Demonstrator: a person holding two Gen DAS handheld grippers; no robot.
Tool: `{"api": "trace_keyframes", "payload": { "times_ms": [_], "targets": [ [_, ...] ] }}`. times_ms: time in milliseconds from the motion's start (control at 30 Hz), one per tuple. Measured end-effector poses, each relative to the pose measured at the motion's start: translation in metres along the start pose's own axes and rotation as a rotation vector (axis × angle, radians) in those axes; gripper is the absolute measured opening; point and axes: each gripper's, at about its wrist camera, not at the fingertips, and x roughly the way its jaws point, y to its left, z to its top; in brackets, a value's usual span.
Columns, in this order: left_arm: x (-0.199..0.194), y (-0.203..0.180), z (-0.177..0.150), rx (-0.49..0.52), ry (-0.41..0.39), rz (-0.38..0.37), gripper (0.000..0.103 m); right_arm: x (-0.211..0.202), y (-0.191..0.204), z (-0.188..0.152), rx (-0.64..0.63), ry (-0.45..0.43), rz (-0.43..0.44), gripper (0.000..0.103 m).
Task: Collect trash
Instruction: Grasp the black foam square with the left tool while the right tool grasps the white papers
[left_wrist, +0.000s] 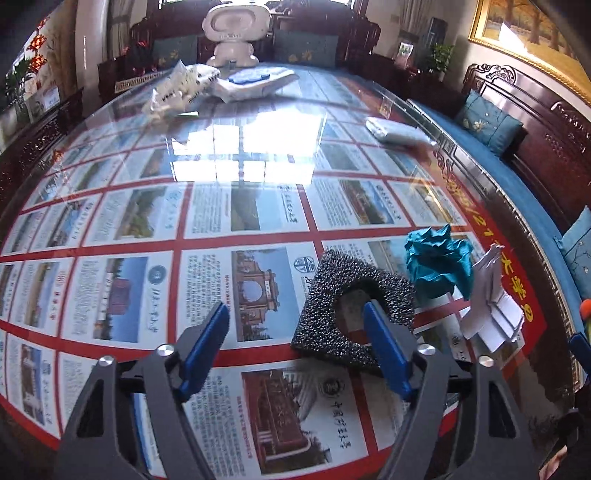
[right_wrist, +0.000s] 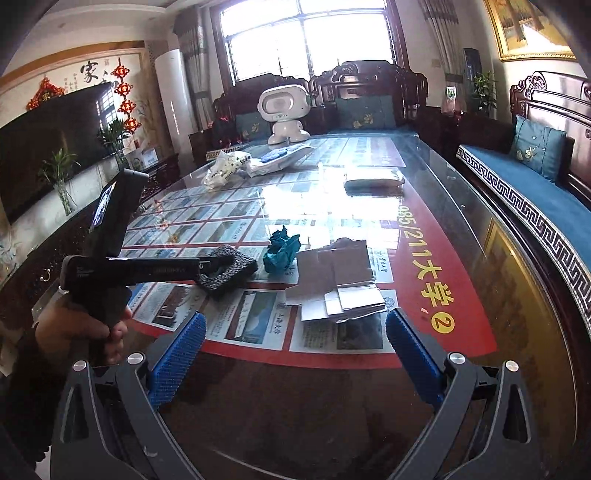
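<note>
A black foam piece with a hole (left_wrist: 332, 295) lies on the glass table (left_wrist: 240, 177). My left gripper (left_wrist: 295, 317) is open; its right finger sits over the foam's hole and its left finger is off the foam to the left. A crumpled teal paper (left_wrist: 437, 260) and a flattened white carton (left_wrist: 491, 317) lie to the right of the foam. In the right wrist view the left gripper (right_wrist: 218, 263) reaches the foam (right_wrist: 231, 271), with the teal paper (right_wrist: 282, 249) and the carton (right_wrist: 336, 284) beside it. My right gripper (right_wrist: 295, 328) is open and empty, just short of the carton.
At the far end stand a white robot toy (right_wrist: 284, 110), a plastic bag (right_wrist: 225, 170), a white packet with a blue patch (right_wrist: 277, 158) and a grey packet (right_wrist: 373, 179). A blue-cushioned wooden bench (right_wrist: 524, 188) runs along the table's right side.
</note>
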Motion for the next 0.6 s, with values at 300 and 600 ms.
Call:
{"api": "trace_keyframes", "payload": {
  "times_ms": [300,600],
  "targets": [
    [0.001,-0.004,0.003,0.047,0.004,0.004,0.024,0.017,-0.003,0.003,0.023,0.032,0.003,0.095],
    [-0.007,-0.006,-0.003,0.06,0.002,-0.037,0.023,0.042,-0.007,0.011,0.006,0.099,-0.045,0.095]
  ]
}}
